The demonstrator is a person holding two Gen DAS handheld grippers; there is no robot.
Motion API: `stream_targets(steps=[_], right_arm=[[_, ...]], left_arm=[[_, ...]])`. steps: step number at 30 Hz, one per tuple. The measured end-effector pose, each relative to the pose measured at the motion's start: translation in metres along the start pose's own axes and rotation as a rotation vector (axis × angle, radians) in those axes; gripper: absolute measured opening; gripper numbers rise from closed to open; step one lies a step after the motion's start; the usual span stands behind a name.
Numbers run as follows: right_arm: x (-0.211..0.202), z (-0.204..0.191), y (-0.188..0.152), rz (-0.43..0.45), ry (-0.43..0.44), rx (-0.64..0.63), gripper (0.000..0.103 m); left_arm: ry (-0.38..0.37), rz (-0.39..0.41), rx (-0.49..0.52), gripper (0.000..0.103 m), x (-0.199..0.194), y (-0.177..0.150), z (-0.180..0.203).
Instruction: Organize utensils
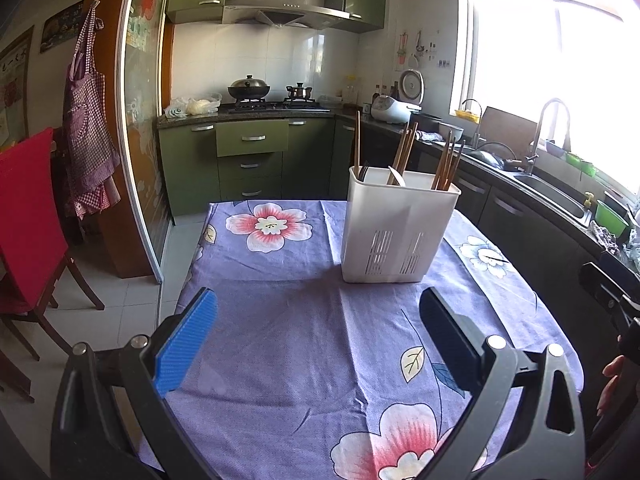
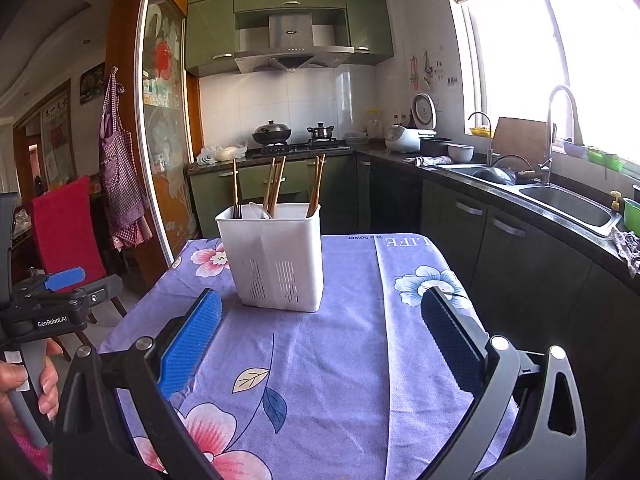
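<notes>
White utensil holder [image 1: 400,232] (chopsticks [image 1: 406,152] inside) stands ahead of both grippers; left gripper [image 1: 318,344], right gripper [image 2: 322,346] wide open, empty.

The counter [image 1: 280,340] is covered by a purple cloth [image 1: 304,380] printed with pink and white flowers and leaves. A white plastic holder [image 1: 396,232] with slotted lower walls is stood upright on the cloth, toward the far side. Wooden chopsticks [image 1: 404,152] are held upright in its compartments. A lighter strip of the cloth, printed with lettering, is seen along the right side [image 2: 420,320].
</notes>
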State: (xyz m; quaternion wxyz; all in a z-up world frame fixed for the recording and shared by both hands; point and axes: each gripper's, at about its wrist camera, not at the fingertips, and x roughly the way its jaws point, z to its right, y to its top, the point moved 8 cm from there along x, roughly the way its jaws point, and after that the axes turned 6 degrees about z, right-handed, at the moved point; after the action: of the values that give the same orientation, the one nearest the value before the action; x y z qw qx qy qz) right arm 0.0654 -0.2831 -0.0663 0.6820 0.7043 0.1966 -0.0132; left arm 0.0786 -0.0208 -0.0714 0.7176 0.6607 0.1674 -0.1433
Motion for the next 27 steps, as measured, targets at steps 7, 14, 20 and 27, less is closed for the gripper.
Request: stream_targets(steps=[7, 14, 20, 27], right_arm=[[0.0, -0.001, -0.001, -0.004, 0.002, 0.0, 0.099], [0.006, -0.001, 0.002, -0.012, 0.008, 0.002, 0.099], [0.009, -0.001, 0.002, -0.015, 0.012, 0.008, 0.099], [0.01, -0.002, 0.0, -0.018, 0.017, 0.007, 0.099]], left_arm=[[-0.009, -0.01, -0.004, 0.096, 0.002, 0.0, 0.0], [-0.013, -0.01, -0.011, 0.096, 0.004, 0.0, -0.001], [-0.004, -0.011, -0.012, 0.096, 0.004, -0.001, -0.004], [0.003, -0.013, -0.013, 0.096, 0.004, -0.001, -0.005]])
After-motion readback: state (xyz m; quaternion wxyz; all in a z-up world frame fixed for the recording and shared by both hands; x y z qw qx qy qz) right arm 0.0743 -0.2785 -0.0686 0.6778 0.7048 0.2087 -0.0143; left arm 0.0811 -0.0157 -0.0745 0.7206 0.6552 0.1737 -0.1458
